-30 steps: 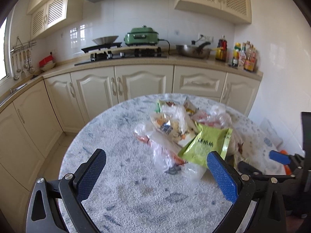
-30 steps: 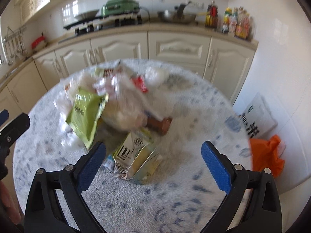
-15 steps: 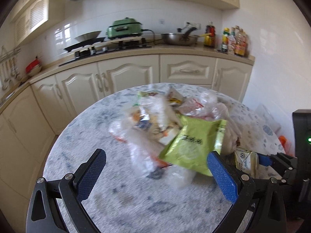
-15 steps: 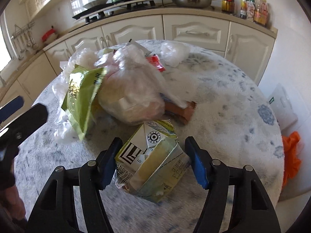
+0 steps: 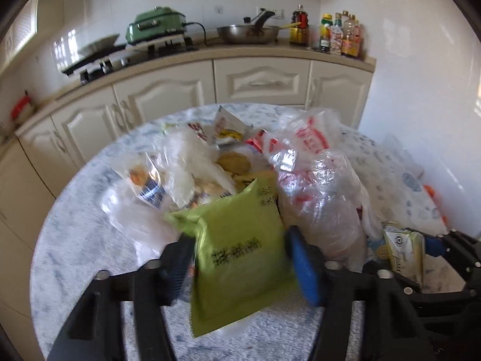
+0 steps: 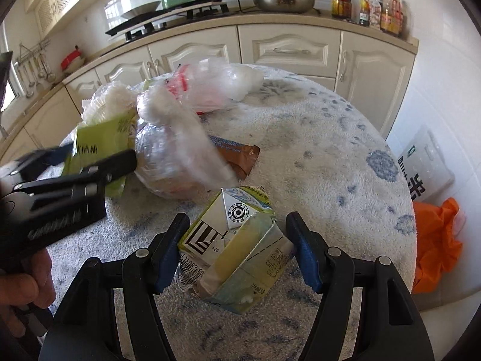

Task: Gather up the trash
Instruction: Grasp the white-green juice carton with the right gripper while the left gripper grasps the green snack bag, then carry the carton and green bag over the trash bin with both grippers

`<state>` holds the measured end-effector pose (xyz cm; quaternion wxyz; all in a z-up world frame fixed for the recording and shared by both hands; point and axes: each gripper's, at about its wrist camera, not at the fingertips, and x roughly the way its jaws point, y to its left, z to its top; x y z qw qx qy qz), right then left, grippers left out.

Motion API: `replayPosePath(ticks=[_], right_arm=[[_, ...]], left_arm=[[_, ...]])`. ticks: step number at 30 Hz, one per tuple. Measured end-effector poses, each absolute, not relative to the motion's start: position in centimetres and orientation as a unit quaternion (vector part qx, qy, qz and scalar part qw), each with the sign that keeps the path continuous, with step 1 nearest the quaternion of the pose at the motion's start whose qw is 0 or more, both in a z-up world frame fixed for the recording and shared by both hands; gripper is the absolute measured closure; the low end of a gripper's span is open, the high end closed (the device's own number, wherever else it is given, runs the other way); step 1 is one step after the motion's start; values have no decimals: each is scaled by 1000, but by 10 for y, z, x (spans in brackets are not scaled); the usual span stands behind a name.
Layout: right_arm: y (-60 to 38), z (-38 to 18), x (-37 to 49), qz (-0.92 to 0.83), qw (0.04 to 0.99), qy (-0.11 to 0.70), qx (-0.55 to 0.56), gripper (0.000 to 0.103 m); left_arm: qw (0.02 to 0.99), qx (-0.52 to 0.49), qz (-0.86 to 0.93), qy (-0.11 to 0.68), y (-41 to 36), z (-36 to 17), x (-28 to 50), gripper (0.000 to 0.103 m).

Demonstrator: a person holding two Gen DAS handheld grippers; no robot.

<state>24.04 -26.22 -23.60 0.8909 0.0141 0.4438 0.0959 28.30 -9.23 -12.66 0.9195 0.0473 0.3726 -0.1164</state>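
Left gripper closing, jaws around green packet at near edge of trash pile on round table; pads at packet's sides. Right gripper clamped on crushed carton, held at table's near part, just beside clear bag.
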Motion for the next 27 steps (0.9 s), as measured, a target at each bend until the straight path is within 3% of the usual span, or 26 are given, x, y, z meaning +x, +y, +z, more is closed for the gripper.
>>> replayPosePath(ticks=[4, 11, 27], right_arm=[[-264, -235, 236, 100, 891, 442, 20, 35], [-270, -229, 223, 107, 893, 435, 41, 36], [-299, -185, 197, 104, 914, 387, 59, 36]], left_arm=[[922, 32, -132, 364, -81, -129, 285, 65], [930, -5, -129, 345, -51, -132, 267, 70], [940, -23, -179, 290, -57, -86, 175, 70]])
